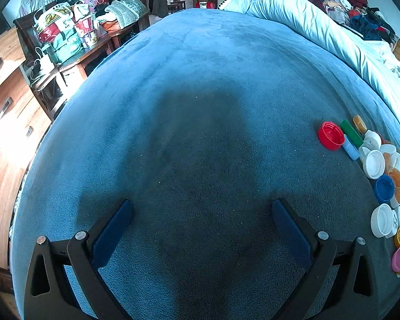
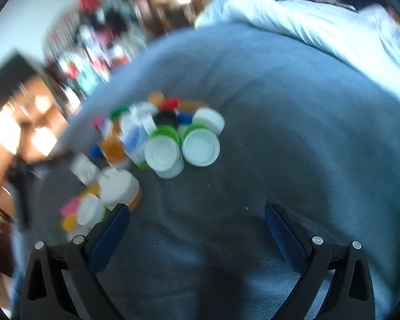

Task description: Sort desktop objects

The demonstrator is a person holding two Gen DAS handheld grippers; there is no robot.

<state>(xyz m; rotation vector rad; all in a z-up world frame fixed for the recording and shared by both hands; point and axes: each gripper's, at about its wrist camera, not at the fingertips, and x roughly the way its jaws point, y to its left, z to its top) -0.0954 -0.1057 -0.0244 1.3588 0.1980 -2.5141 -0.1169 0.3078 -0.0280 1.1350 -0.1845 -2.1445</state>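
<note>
Both my grippers hang over the blue blanket with jaws spread wide and nothing between them: the left gripper over bare fabric, the right gripper just short of the cap pile. The pile is my landmark. In the left view it runs down the far right, a red cap at its near-left edge, well apart from my left tool. The right view is smeared, so I would steady it before committing. I judge the two white caps at the pile's right edge are easiest: approach from the bare blanket right of the pile and straddle one cap only. Left of the pile lies plenty of open blanket for sorted groups; beyond the pile, a rolled quilt bounds my room.
</note>
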